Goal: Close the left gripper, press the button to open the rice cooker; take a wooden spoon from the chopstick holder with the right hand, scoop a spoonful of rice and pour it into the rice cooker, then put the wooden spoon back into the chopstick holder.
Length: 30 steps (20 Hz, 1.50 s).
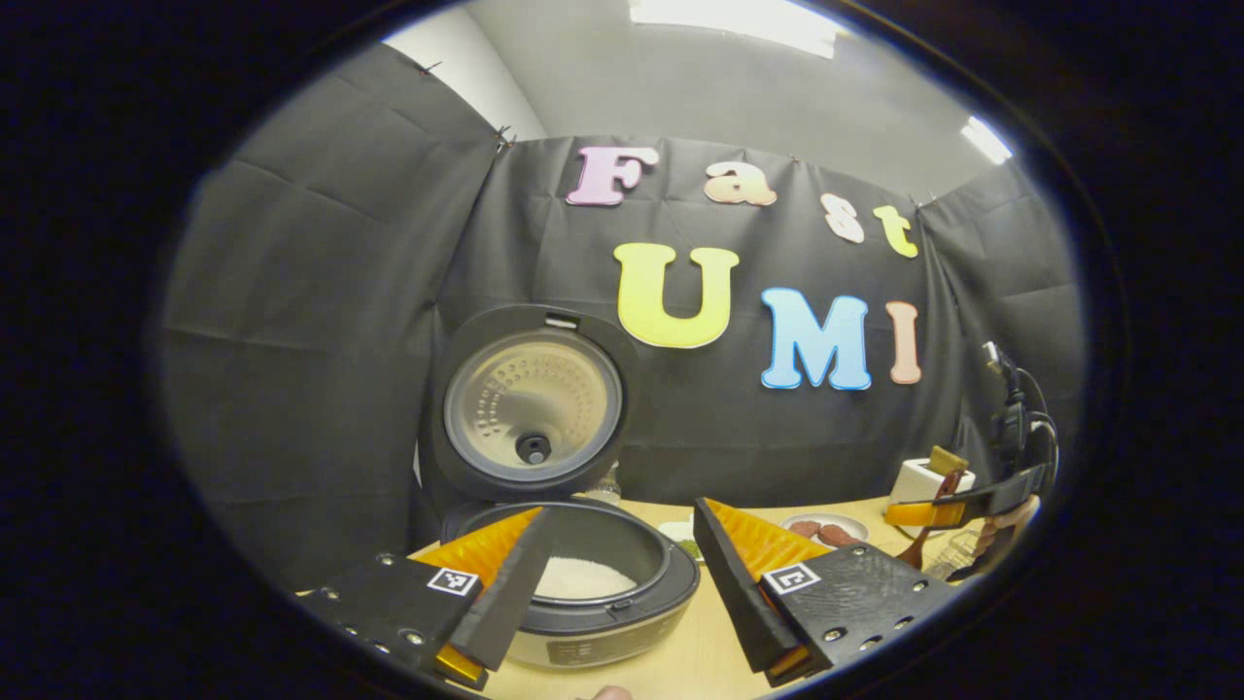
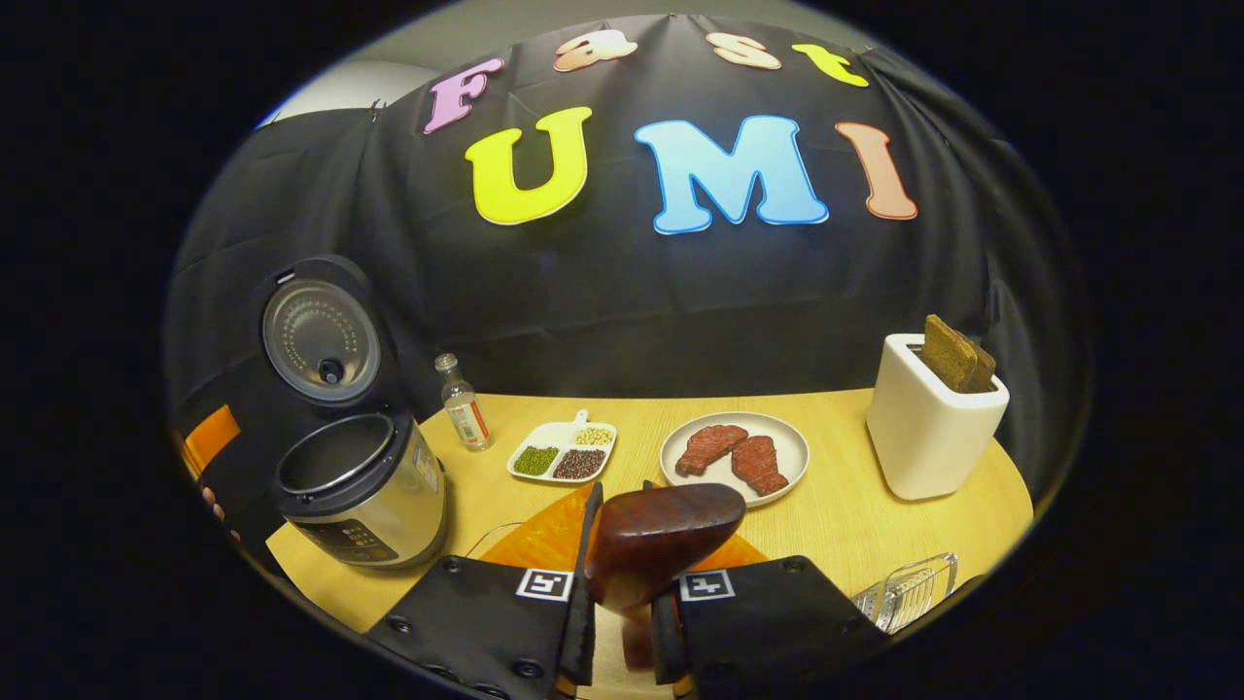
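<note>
Currently the rice cooker stands on the table with its lid swung fully up; white rice lies in the inner pot. Left tongs hang just in front of the cooker, fingers spread wide apart, nothing between them; the pot shows through the gap.

Right tongs are clamped on the wooden spoon: both fingers press the handle, and the dark bowl of the spoon stands up between the fingertips, tilted a little to the right. Whether any rice sits in the bowl cannot be told. In the left gripper view those tongs and the spoon show far off at the right edge, near a white box-shaped holder.

From the right gripper view: cooker at the table's left end, small clear bottle beside it, a divided dish of beans and grains next, then a round plate with two reddish pieces. White holder stands at the far right, brown slabs sticking out of its top. A clear wire-like rack sits at the near right edge.
</note>
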Each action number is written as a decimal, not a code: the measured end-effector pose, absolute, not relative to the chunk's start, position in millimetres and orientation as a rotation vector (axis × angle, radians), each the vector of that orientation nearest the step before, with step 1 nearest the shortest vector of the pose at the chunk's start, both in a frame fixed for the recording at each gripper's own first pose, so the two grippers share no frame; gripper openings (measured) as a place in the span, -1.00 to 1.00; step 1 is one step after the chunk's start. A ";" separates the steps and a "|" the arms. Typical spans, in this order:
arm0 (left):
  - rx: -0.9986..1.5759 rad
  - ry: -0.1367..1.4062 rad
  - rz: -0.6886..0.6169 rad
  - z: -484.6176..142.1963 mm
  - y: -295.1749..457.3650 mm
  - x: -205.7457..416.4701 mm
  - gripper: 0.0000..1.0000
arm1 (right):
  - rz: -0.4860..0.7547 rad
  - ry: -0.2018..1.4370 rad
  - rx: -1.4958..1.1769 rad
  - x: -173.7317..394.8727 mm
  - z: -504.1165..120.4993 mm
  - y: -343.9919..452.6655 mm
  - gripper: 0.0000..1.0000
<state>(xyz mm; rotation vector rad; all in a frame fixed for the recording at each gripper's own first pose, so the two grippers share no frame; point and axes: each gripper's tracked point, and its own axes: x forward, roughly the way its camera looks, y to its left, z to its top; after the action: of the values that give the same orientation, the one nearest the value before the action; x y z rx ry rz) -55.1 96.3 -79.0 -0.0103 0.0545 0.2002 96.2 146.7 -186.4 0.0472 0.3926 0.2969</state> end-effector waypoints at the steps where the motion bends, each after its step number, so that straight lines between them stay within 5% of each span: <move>1: -0.006 0.057 0.197 -81.7 96.3 -53.8 0.79 | 0.297 0.412 0.046 94.3 -195.0 146.2 -0.49; 18: -0.025 0.093 0.167 -92.2 90.0 -58.1 0.79 | 0.425 0.555 0.219 69.2 -222.1 213.3 -0.49; 30: -0.042 0.060 0.161 -70.4 89.2 -68.9 0.79 | 0.368 0.587 0.617 78.9 -207.3 180.0 -0.55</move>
<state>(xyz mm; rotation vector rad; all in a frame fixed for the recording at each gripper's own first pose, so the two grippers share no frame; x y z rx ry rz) -68.9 89.2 -70.4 -0.0417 0.0598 0.1607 78.9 180.0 -207.3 0.6172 0.5874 0.3681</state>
